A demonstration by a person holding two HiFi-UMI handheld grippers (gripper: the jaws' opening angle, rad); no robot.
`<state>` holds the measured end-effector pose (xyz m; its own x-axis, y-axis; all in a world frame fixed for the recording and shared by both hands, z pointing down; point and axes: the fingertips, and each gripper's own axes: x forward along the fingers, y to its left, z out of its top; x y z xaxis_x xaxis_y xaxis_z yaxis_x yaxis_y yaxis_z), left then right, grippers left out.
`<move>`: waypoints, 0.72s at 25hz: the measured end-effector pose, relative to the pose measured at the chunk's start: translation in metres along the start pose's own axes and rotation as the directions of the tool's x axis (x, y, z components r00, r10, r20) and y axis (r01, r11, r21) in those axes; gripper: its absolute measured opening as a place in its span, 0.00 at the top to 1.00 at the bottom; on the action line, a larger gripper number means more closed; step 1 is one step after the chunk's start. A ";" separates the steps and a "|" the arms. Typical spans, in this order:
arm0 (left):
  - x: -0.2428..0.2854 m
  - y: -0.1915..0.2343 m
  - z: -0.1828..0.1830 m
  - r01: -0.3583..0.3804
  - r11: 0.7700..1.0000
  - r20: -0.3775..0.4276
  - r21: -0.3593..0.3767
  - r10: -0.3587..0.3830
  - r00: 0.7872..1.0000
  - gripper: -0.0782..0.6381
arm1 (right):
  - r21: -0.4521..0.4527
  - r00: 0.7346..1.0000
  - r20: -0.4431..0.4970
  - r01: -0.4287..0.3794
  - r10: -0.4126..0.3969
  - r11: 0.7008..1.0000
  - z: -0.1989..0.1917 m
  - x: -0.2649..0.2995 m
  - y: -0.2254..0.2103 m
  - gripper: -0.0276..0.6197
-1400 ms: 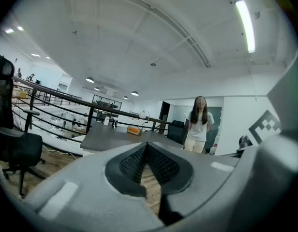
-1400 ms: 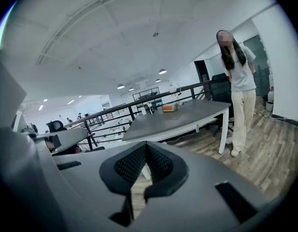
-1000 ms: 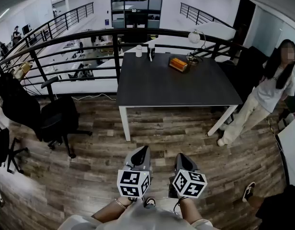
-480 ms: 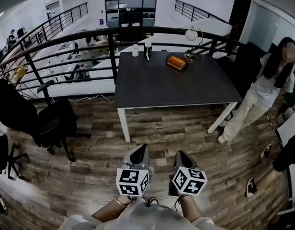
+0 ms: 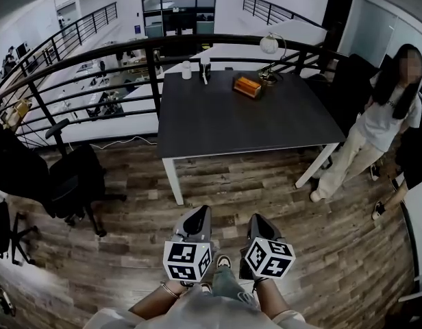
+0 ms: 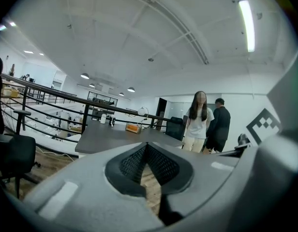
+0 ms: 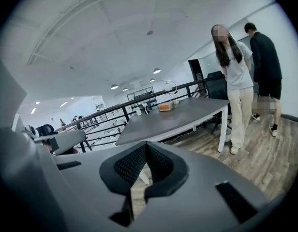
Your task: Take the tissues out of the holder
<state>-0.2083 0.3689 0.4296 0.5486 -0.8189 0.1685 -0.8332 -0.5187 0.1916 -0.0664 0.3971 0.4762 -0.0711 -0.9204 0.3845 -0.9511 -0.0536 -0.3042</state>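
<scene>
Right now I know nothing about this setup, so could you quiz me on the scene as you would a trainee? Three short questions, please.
1. True or false: the orange tissue holder lies on the floor under the table.
2. Pick one. The left gripper and right gripper are: A) one gripping the holder; B) both shut and empty; C) both wide open.
3. Fill in: in the head view, the standing person in the white top is at the table's ____ side.

Key: 1 false, it sits on the table's far part; 2 B; 3 right.
</scene>
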 end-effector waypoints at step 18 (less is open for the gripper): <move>0.132 0.030 0.030 -0.032 0.999 0.010 0.017 0.032 0.999 0.88 | -0.027 0.998 -0.001 -0.062 0.062 0.998 0.070 0.127 -0.026 0.95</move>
<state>-0.1627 0.2379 0.4281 0.5209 -0.8376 0.1646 -0.8514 -0.4962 0.1699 -0.0302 0.2542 0.4722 -0.1304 -0.9215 0.3658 -0.9526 0.0142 -0.3038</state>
